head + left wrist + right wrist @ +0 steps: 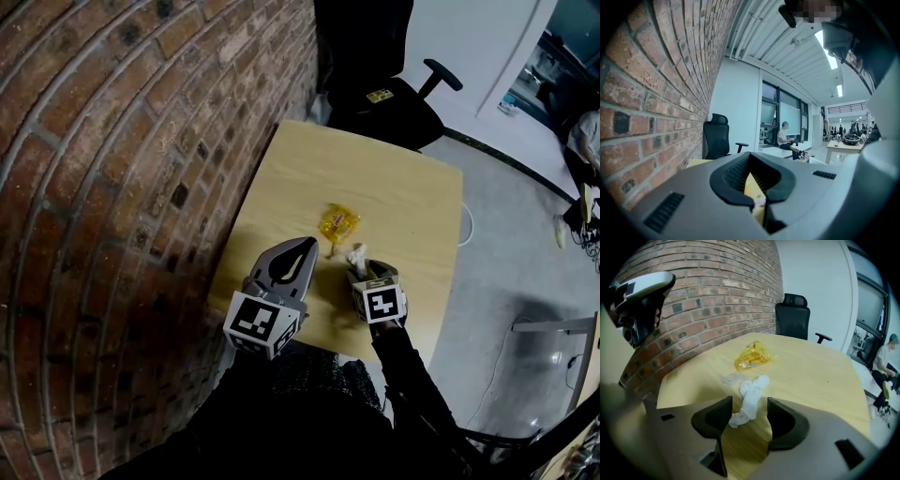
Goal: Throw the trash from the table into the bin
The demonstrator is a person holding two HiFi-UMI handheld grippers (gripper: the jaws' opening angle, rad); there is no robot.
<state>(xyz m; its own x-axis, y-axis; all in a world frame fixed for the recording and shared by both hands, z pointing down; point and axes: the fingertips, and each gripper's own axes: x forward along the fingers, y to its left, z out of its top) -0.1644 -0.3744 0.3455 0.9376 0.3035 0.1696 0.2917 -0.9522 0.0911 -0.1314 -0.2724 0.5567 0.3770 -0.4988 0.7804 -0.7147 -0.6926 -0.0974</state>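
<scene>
On the wooden table (412,202) lie a crumpled yellow wrapper (338,223) and, nearer to me, a white crumpled tissue (357,253). My right gripper (362,270) is low over the table and open. In the right gripper view the tissue (750,398) lies between the black pads (714,415) of the right gripper (749,416), which are not pressed on it. The yellow wrapper (751,356) lies beyond. My left gripper (307,244) hovers left of the tissue, shut and empty. In its own view the left gripper (751,157) points above the table. No bin shows.
A brick wall (122,169) runs along the table's left side. A black office chair (384,94) stands at the far end. Grey floor (516,244) lies to the right, with a metal frame (553,328) on it. A person (885,363) sits far off to the right.
</scene>
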